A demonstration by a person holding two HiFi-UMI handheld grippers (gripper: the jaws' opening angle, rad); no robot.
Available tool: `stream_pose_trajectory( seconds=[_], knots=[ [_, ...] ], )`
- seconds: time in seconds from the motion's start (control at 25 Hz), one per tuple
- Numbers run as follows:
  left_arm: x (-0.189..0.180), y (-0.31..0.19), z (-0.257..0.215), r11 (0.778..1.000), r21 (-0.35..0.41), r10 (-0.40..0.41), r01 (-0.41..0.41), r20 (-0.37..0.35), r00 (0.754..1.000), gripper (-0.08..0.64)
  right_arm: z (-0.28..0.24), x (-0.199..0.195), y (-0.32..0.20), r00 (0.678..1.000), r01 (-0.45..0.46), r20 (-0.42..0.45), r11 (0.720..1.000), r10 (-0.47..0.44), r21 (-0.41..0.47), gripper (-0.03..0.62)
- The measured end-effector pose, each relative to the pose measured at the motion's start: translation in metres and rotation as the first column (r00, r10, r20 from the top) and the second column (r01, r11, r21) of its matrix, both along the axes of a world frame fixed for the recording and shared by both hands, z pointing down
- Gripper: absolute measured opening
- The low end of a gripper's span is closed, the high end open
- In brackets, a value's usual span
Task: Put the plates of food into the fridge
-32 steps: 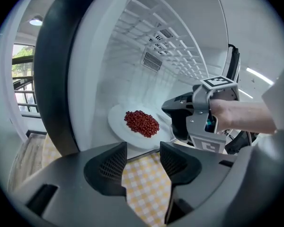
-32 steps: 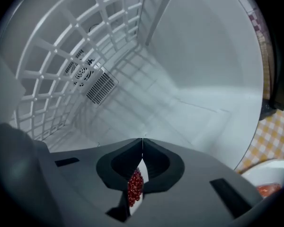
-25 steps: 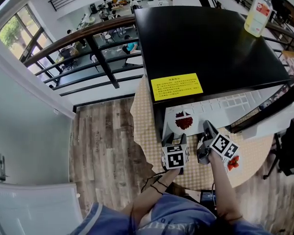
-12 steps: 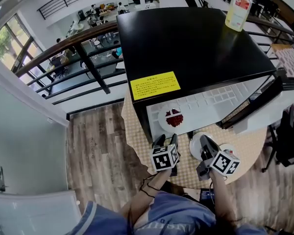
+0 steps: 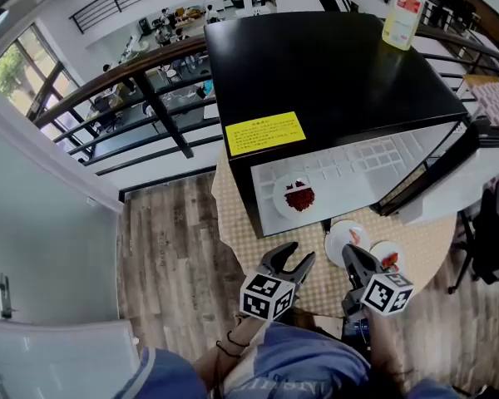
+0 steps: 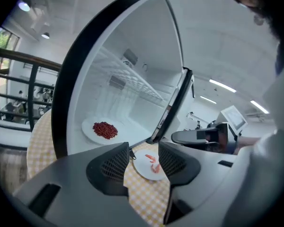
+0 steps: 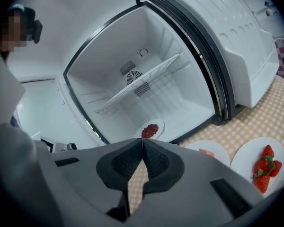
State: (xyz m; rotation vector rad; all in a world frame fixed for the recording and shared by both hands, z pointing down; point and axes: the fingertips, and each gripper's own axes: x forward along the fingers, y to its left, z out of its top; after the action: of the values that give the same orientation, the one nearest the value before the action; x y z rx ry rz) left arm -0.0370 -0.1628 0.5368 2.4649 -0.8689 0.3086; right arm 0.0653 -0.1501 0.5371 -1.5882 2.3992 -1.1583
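Observation:
The black fridge [image 5: 333, 65] stands open on a checked tablecloth. A white plate of dark red food [image 5: 298, 196] lies on its floor, also seen in the left gripper view [image 6: 102, 130] and in the right gripper view [image 7: 150, 130]. In front of the opening sit a plate with pink pieces [image 5: 348, 239] [image 6: 149, 163] [image 7: 208, 151] and a plate of strawberries [image 5: 388, 258] [image 7: 262, 167]. My left gripper [image 5: 295, 258] [image 6: 144, 157] hovers open and empty, short of the fridge. My right gripper [image 5: 351, 256] [image 7: 142, 145] is shut on nothing, beside the pink-piece plate.
The fridge door [image 5: 482, 152] swings out to the right. A wire shelf [image 7: 142, 82] crosses the fridge's upper half. A bottle [image 5: 402, 11] stands on the fridge top. The round table [image 5: 316, 285] ends close to my body, with wooden floor [image 5: 166, 248] to the left.
Both grippers have drawn back from the fridge opening toward my body. The plate of red food stays inside the fridge. The left jaws remain open, the right shut.

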Motion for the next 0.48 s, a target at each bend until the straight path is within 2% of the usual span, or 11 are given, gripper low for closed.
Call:
stream_pose_trajectory(
  seconds=[0.08,0.2,0.28,0.48],
  knots=[
    [0.004,0.011,-0.007,0.997,0.037,0.072,-0.072,0.005,0.997,0.201,-0.002,-0.002,0.008,1.000,0.018,-0.017,1.000,-0.018,0.004,0.015],
    [0.007,0.022,-0.015,0.990,0.044,0.137,-0.136,-0.029,0.990,0.195,-0.004,-0.002,0.021,0.999,0.024,-0.039,1.000,-0.024,0.002,0.015],
    [0.007,0.026,-0.017,0.988,0.045,0.148,-0.147,-0.034,0.988,0.180,-0.003,0.001,0.029,0.999,0.014,-0.047,1.000,-0.014,-0.005,0.015],
    [0.008,0.032,-0.013,0.986,0.064,0.154,-0.156,0.037,0.987,0.109,0.009,0.011,0.056,0.997,-0.023,-0.073,0.998,0.019,-0.051,0.015]
  ],
)
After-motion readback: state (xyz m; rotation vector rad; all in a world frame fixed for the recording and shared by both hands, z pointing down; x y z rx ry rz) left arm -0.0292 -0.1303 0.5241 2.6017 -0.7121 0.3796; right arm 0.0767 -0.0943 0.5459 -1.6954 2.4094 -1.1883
